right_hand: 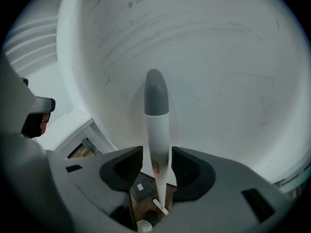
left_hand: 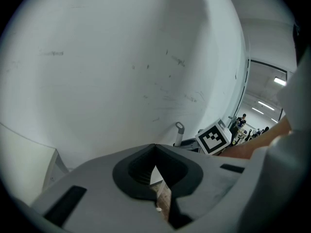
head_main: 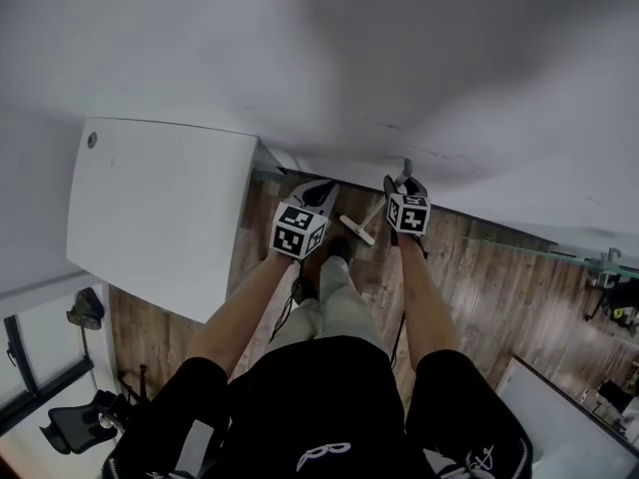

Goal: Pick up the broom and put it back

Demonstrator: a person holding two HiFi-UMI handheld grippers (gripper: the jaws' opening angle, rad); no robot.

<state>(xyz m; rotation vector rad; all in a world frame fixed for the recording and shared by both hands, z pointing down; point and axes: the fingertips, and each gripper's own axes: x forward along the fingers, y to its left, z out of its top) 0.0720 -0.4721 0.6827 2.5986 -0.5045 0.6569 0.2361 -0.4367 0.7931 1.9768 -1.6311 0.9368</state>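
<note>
The broom point(right_hand: 156, 130) is leaning against the white wall point(head_main: 399, 58), straight ahead of the person. Its grey cap point(right_hand: 156, 98) is sitting at the top of the handle, and its pale head point(head_main: 356, 229) is resting on the wood floor point(head_main: 479, 287) close to the foot of the wall. In the head view the handle is slanting up and to the right from the head.

The right gripper point(head_main: 405, 182) is pointing down at the handle, high up just below the cap. Its jaws are standing wide apart. The handle is passing between them with a gap showing on each side, so the pads are not pressing on it.

The left gripper point(left_hand: 155, 145) is hovering just left of the right one, with its jaws clenched together at the tips. Its camera is facing the wall and is catching the right gripper's marker cube point(left_hand: 214, 137) off to the right.

A white cabinet point(head_main: 160, 198) is standing against the wall on the left, near the left gripper. The person's foot point(head_main: 337, 250) is standing on the floor just on the near side of the broom's head.
</note>
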